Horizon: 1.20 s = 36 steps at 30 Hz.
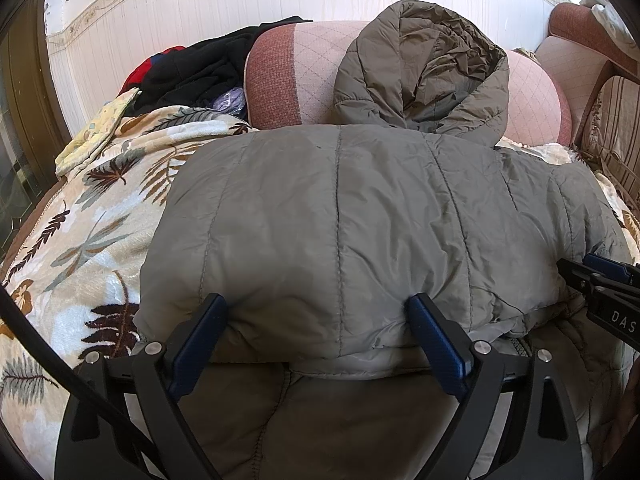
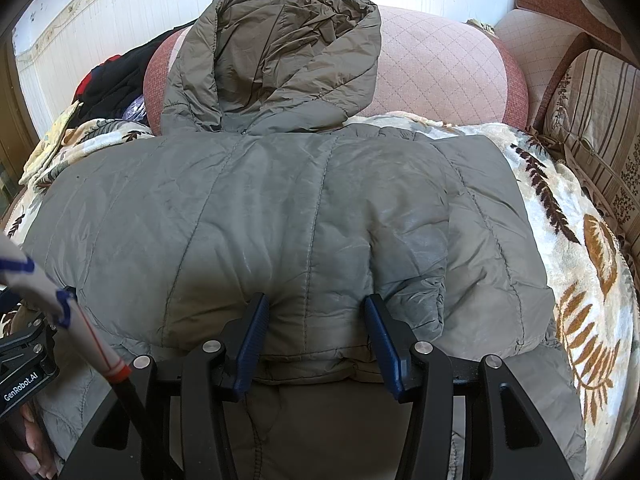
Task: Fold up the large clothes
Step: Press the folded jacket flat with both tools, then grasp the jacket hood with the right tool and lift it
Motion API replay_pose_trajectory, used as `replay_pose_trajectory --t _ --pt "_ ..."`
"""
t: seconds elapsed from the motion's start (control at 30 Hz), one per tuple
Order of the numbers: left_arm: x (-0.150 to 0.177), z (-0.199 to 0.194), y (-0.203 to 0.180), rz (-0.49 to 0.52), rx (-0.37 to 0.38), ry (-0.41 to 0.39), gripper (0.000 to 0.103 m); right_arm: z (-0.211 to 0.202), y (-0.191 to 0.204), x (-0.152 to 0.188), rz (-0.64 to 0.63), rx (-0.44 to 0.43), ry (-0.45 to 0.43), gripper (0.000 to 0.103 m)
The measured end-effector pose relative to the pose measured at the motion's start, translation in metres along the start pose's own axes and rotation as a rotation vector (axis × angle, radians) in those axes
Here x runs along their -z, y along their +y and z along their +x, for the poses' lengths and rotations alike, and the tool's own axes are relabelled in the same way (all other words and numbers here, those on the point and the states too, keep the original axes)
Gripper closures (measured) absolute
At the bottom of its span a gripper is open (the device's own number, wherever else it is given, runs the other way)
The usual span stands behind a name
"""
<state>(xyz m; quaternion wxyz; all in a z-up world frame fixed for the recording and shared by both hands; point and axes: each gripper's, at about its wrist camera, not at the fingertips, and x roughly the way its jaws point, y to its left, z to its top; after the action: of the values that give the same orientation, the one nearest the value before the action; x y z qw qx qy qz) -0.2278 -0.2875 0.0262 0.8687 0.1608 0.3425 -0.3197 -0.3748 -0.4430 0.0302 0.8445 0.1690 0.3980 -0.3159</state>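
Clearly, both grippers, left gripper (image 1: 316, 316) and right gripper (image 2: 316, 316), pinch the jacket (image 1: 360, 216) fold below its hood (image 1: 424, 68); the slick, puffy fabric may spring open.

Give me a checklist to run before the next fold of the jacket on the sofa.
1. Jacket lies on the blanket, lower part folded up: ok.
2. Left gripper straddles the folded edge, jaws wide: ok; whether the pads press: cannot tell.
3. Right gripper straddles the same edge further along: ok; grip: cannot tell.
4. Hood flat: not ok, it leans up against the cushion.
5. Sleeves tucked inside: cannot tell.
6. Pile of dark clothes clear of the jacket: ok.
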Motion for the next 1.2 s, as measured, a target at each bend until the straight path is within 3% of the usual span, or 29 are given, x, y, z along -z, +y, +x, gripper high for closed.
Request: replay_pose_trajectory --t 0.33,0.43,0.5,0.57,0.67,0.77,0.9,1.07,1.2 --pt "-0.003 -0.004 0.004 -0.017 0.03 -0.015 0.01 0.0 0.0 0.0 0.003 -0.006 0.0 0.048" --pt "-0.016 -0.024 0.02 -0.073 0.085 -0.084 0.01 0.0 -0.002 0.0 0.006 -0.015 0.003 0.047" --pt "-0.023 -0.033 0.032 -0.107 0.064 -0.124 0.01 -0.002 -0.005 -0.002 0.016 -0.035 0.007 0.046" --pt "-0.026 -0.029 0.041 -0.125 0.041 -0.103 0.01 -0.007 -0.008 -0.004 0.025 -0.072 0.013 0.043" --pt "-0.018 0.001 0.047 -0.121 0.012 0.016 0.01 -0.025 -0.013 -0.008 0.057 -0.136 0.008 0.042" --pt "-0.014 0.01 0.047 -0.1 0.0 0.039 0.009 -0.045 -0.02 -0.017 0.108 -0.193 -0.004 0.042" --pt "-0.017 0.001 0.046 -0.096 0.025 0.012 0.01 -0.07 -0.024 -0.054 0.088 -0.192 -0.012 0.042" --pt "-0.024 -0.009 0.05 -0.127 0.038 -0.027 0.01 -0.094 -0.038 -0.126 0.124 -0.166 -0.04 0.042" --pt "-0.025 -0.014 0.048 -0.135 0.052 -0.036 0.01 -0.084 -0.046 -0.188 0.143 -0.128 -0.042 0.042"
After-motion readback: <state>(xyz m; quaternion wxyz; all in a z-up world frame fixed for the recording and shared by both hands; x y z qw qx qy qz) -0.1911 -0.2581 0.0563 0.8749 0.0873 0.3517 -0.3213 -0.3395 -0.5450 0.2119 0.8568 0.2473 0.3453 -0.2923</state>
